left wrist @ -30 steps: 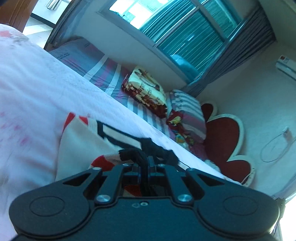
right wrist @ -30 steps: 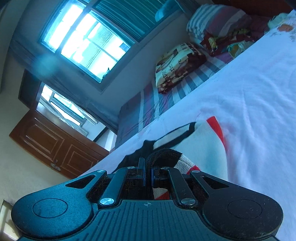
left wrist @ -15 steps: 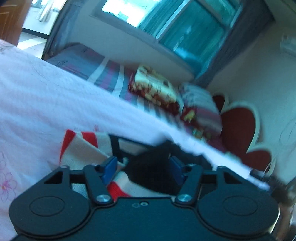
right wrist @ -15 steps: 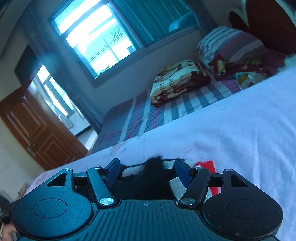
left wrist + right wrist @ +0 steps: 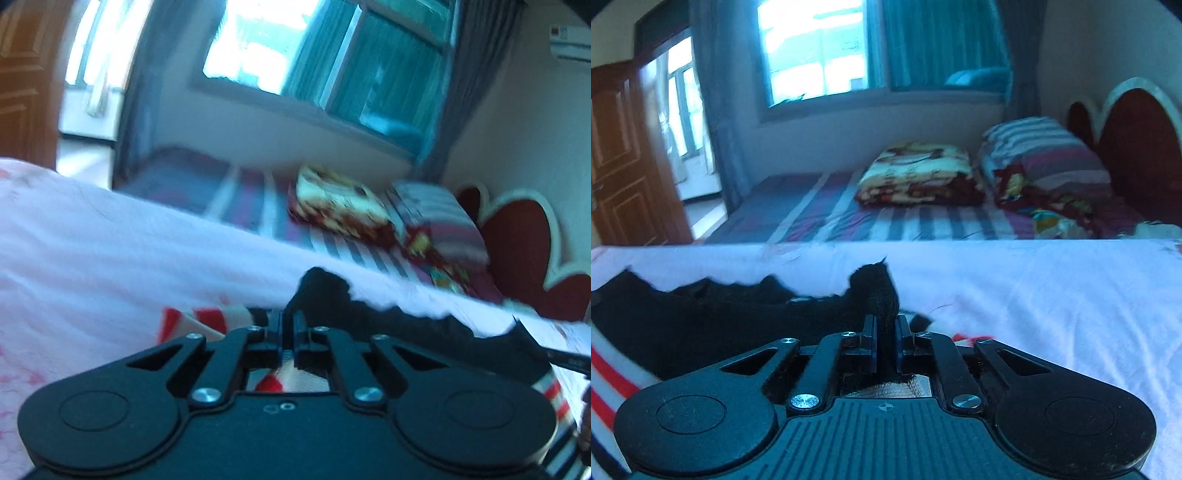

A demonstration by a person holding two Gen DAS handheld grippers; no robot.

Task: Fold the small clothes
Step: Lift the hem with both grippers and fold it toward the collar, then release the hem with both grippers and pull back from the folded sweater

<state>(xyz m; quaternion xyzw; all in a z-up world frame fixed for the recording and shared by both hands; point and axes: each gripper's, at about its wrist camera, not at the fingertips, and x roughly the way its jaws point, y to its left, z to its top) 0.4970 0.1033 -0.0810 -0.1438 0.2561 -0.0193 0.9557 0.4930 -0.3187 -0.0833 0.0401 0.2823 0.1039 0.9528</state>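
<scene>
A small knit garment, cream with red and black stripes (image 5: 210,317) and a black band (image 5: 406,328), lies on the white bedsheet (image 5: 92,258). In the left wrist view my left gripper (image 5: 289,325) is shut on the garment's edge, and a tuft of black fabric stands up just behind the fingers. In the right wrist view my right gripper (image 5: 885,325) has its jaws closing, and the pads pinch a raised fold of the black band (image 5: 720,314). The band runs leftward from there, with the striped part (image 5: 613,373) below it. The fingertips are hidden in cloth.
Beyond the white sheet lies a purple striped mattress (image 5: 923,218) with a folded patterned blanket (image 5: 919,177) and a striped pillow (image 5: 1041,155). A red headboard (image 5: 1141,147) stands at the right, a wooden door (image 5: 624,155) at the left, and a window at the back.
Both grippers opened half a second ago and have closed again on the garment's black edge. Both views rolled toward level and dropped lower. The black band now stretches between the grippers.
</scene>
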